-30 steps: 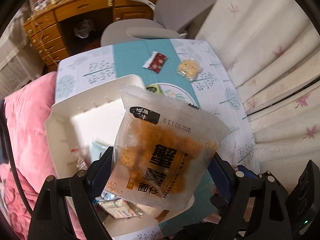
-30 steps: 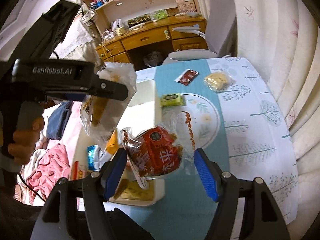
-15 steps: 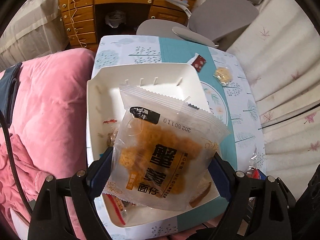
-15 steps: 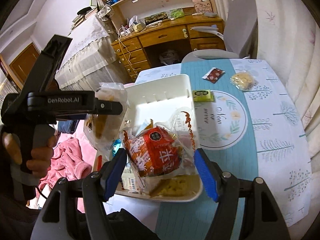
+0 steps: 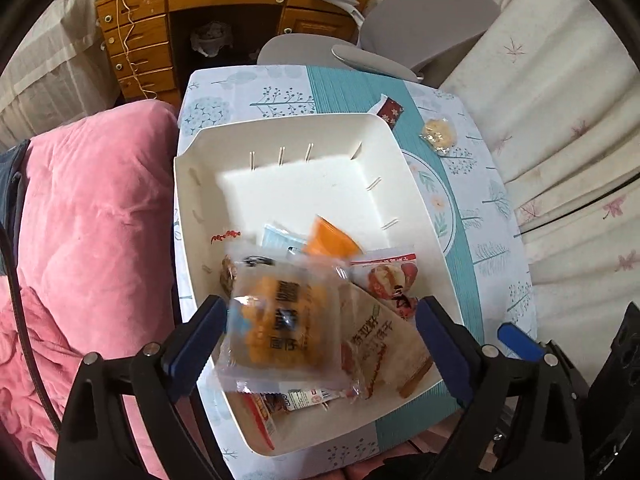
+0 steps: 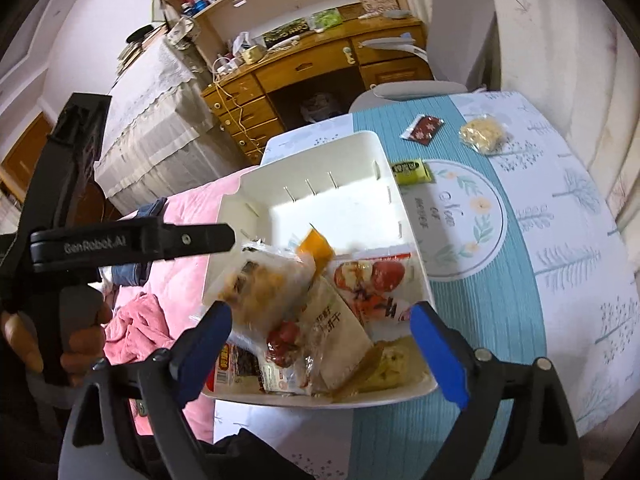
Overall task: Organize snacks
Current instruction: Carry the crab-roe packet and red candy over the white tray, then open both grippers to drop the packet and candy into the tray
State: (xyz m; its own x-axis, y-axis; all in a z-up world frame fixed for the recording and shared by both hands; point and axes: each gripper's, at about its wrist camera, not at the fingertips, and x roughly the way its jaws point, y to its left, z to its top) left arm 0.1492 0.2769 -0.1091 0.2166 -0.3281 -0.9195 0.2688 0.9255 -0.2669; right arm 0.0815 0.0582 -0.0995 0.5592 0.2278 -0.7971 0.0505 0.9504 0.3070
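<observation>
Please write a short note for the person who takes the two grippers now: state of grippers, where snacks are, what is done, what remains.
Left gripper: opening, clear packet of orange crisps dropping into the white plastic bin.
Right gripper: opening above the bin, nothing pressed.
Done: several packets lie in the bin's near end.
Left on the tablecloth: small red sachet, clear bag of pale crackers, green packet beside the bin.

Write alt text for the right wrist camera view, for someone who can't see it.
The right tool, jaws opening and gripping nothing, hangs over a white bin piled with snack packets at its near end. Three more packets, red, yellow and green, lie on the patterned tablecloth beyond. The left tool reaches in from the left.
</observation>
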